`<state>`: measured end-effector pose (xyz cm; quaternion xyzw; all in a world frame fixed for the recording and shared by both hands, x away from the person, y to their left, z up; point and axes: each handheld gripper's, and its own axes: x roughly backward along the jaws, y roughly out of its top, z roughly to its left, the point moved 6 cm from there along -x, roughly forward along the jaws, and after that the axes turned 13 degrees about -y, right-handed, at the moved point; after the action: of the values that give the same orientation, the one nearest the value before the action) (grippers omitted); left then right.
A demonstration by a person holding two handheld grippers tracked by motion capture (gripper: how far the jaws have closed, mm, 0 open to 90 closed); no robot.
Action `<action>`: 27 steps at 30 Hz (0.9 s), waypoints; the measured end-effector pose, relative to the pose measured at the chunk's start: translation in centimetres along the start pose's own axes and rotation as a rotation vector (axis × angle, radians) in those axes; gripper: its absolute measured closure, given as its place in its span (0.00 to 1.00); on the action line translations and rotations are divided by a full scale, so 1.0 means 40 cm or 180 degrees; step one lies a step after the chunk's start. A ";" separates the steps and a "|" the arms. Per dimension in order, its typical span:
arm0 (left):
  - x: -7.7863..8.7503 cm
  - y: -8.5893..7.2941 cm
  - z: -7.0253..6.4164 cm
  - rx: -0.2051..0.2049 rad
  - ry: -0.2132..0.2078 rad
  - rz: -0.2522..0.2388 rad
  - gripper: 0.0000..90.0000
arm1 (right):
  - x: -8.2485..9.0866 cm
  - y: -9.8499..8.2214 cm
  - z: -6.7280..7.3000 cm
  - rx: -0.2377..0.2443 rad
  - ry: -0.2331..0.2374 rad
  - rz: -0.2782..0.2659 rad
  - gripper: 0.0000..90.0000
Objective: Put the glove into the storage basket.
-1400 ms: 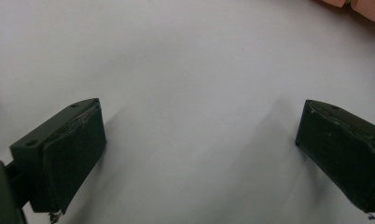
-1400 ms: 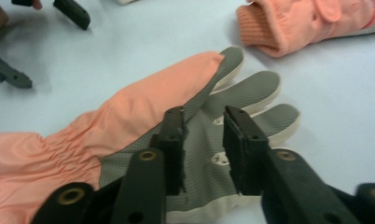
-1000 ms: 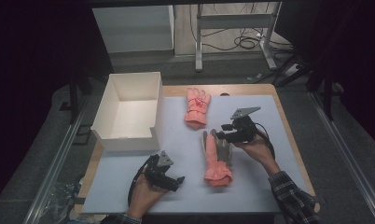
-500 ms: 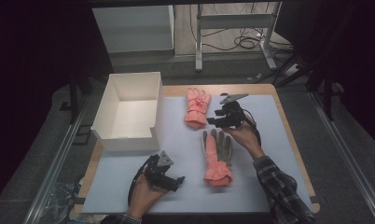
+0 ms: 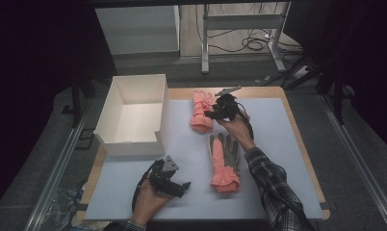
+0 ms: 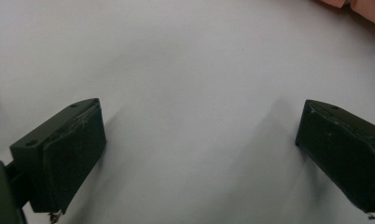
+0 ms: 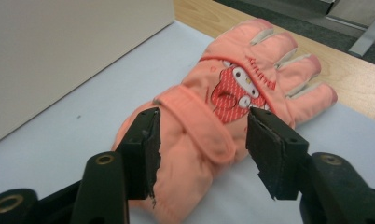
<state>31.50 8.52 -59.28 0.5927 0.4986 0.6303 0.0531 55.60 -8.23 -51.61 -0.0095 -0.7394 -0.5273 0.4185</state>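
Box (image 5: 134, 115) is standing empty; both gloves are lying on the bench (image 5: 278, 144). Right tool (image 7: 202, 154), jaws spread after opening, is straddling the far glove (image 7: 232, 93) without gripping; left tool (image 6: 195, 154) is resting spread.

Far glove (image 5: 202, 110): right hand-held gripper (image 5: 215, 114) covers part of its right edge in high view; cuff end cut by bottom edge in right gripper view. Near glove (image 6: 358, 5) just a corner at top-right edge, left gripper view. Printed lettering on far glove too small to read.

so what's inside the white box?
The white box looks empty: bare white floor and inner walls. Its near wall hides a strip of the floor just behind it.
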 end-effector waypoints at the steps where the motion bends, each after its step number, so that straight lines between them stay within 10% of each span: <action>1: 0.000 0.000 0.000 0.0000 0.0000 0.0000 0.02 | -0.007 0.004 -0.001 -0.0010 -0.0022 0.0002 0.48; 16: 0.000 0.000 0.000 -0.0003 0.0001 -0.0002 0.02 | -0.136 0.009 -0.019 -0.0143 -0.0293 0.0243 0.32; 27: 0.000 0.000 0.000 -0.0003 0.0001 -0.0001 0.02 | -0.165 -0.004 0.000 -0.0152 -0.0277 0.0372 0.78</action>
<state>31.50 8.51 -59.28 0.5925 0.4984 0.6307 0.0534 59.81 -5.48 -55.89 -0.0856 -0.7423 -0.5186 0.4157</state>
